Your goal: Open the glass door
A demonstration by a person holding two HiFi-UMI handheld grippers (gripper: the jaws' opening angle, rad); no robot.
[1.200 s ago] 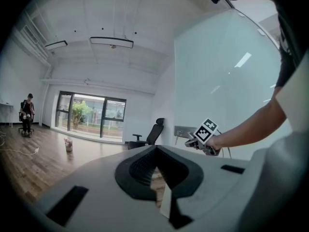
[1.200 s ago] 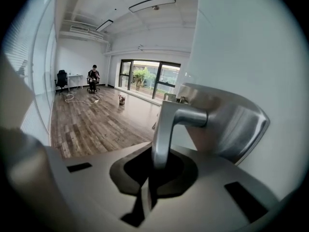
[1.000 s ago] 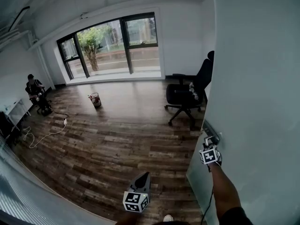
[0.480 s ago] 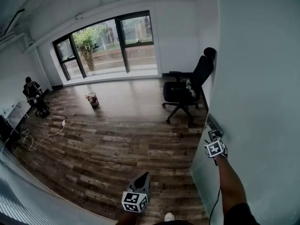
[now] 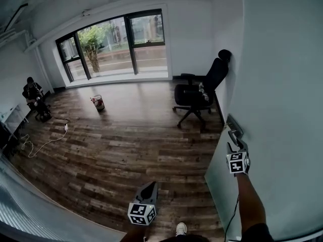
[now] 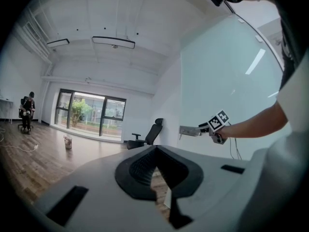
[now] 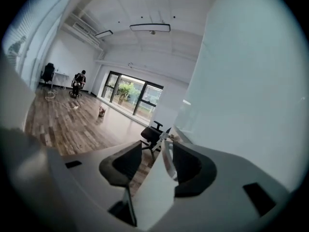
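The frosted glass door (image 5: 282, 110) fills the right side of the head view. Its metal handle (image 5: 234, 130) juts from the door's edge. My right gripper (image 5: 235, 146) is held at the handle on an outstretched arm. In the right gripper view its jaws are opening (image 7: 158, 147), and the handle (image 7: 167, 161) lies between the pads with a gap on the left side. My left gripper (image 5: 150, 189) hangs low over the wooden floor, away from the door. It is shut (image 6: 155, 150) with nothing in it, and the handle (image 6: 189, 130) shows ahead of it.
A black office chair (image 5: 197, 97) stands against the wall just beyond the door. A small bucket (image 5: 97, 103) sits on the floor near the big windows (image 5: 116, 42). A person (image 5: 33, 92) sits at the far left, with a cable (image 5: 35, 145) trailing nearby. A ribbed glass partition (image 5: 20, 210) runs along the lower left.
My right gripper has risen along the door's edge, staying at the handle. The left gripper has shifted slightly lower in the view.
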